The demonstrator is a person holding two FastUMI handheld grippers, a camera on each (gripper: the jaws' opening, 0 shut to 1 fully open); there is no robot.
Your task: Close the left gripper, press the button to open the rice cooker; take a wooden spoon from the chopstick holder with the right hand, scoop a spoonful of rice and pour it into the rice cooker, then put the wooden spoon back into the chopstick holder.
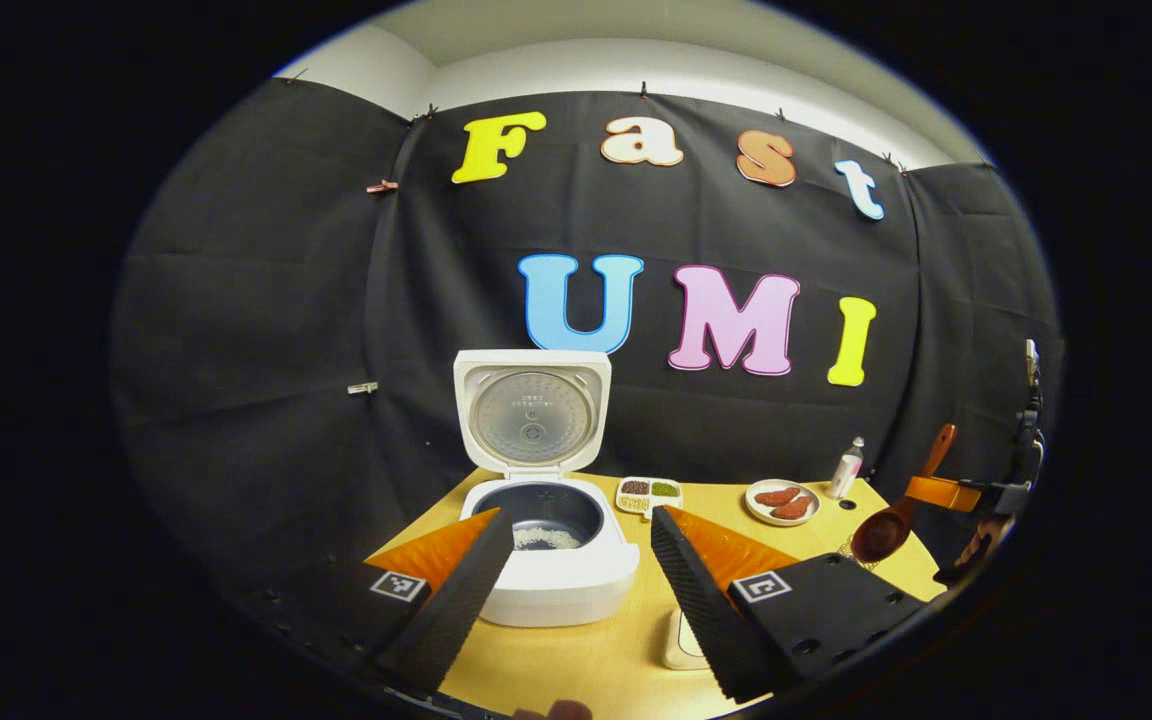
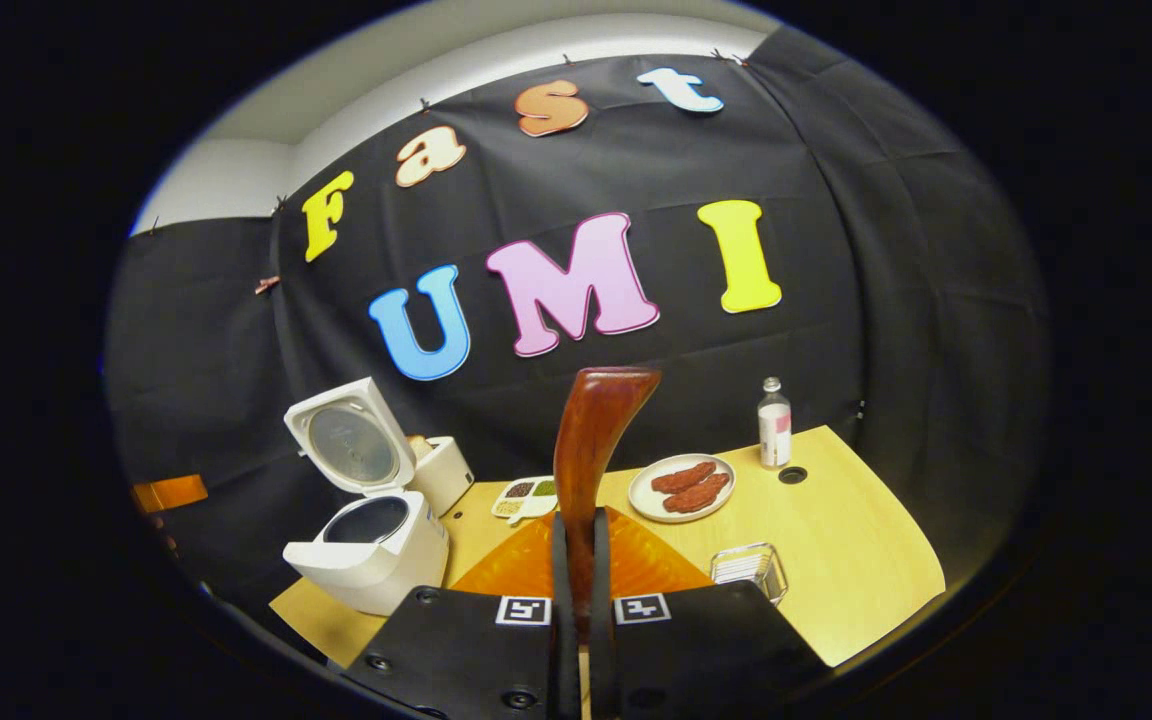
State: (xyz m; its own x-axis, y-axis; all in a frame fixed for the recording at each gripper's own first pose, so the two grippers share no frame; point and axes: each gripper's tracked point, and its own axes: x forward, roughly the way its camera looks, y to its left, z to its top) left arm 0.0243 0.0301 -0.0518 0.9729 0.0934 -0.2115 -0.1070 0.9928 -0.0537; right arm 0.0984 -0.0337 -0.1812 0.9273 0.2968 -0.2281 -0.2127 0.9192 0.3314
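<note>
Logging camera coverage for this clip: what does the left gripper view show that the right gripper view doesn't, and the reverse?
Left gripper view: white rice lying in the rice cooker, the wooden spoon bowl-end on, and the open left gripper. Right gripper view: the right gripper shut on the spoon's handle, and a white box behind the cooker. Both: the open cooker, the divided grain dish, the plate and the bottle.

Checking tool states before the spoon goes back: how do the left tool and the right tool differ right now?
The left tool is open and holds nothing; the right tool is shut on the wooden spoon. The left tool faces the open rice cooker; the right tool is off to the cooker's side, spoon bowl down. Both are above the table.
</note>
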